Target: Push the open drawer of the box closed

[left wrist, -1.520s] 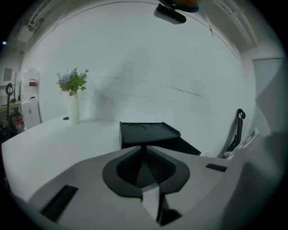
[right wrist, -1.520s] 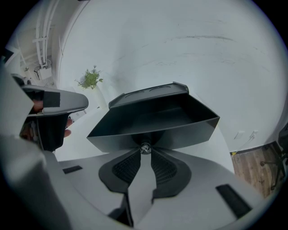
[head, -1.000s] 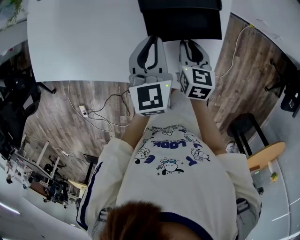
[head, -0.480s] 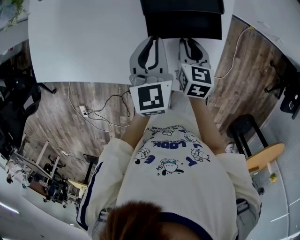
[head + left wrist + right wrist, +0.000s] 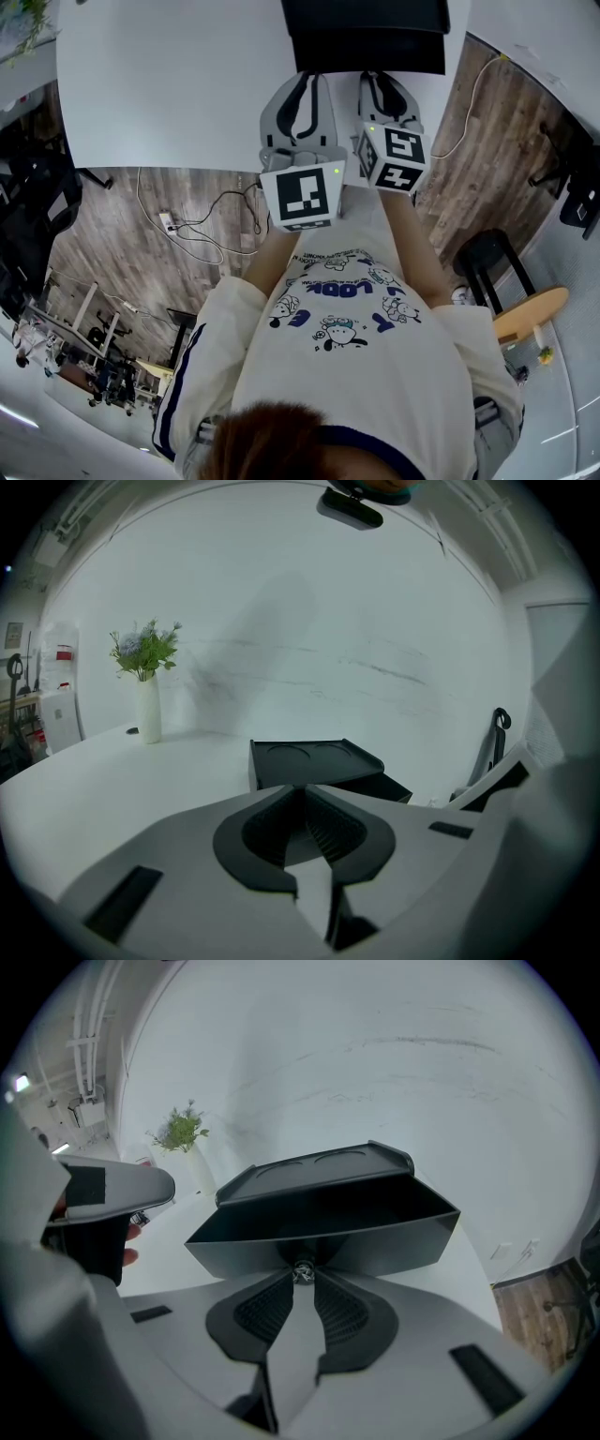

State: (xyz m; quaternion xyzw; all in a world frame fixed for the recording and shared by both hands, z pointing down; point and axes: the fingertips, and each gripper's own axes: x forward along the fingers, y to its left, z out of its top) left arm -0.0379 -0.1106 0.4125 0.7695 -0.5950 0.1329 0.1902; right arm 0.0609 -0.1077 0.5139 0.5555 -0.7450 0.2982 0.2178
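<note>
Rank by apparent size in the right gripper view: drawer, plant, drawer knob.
1. drawer: largest, though it's also nearest the camera.
2. plant: far back on the table, so likely understated.
3. knob: smallest despite being close.

The box (image 5: 366, 11) stands on the tabletop (image 5: 169, 84) at the far side, toward the right edge. Its drawer (image 5: 370, 54) juts out of the box's front toward the near edge. The right gripper (image 5: 385, 81) lies straight before the drawer, between it and the near edge, with the drawer's knob (image 5: 302, 1271) between its tips. The left gripper (image 5: 304, 79) lies just beside it on the left, before the drawer's left corner. A vase (image 5: 147, 722) stands well apart, to the box's left.
</note>
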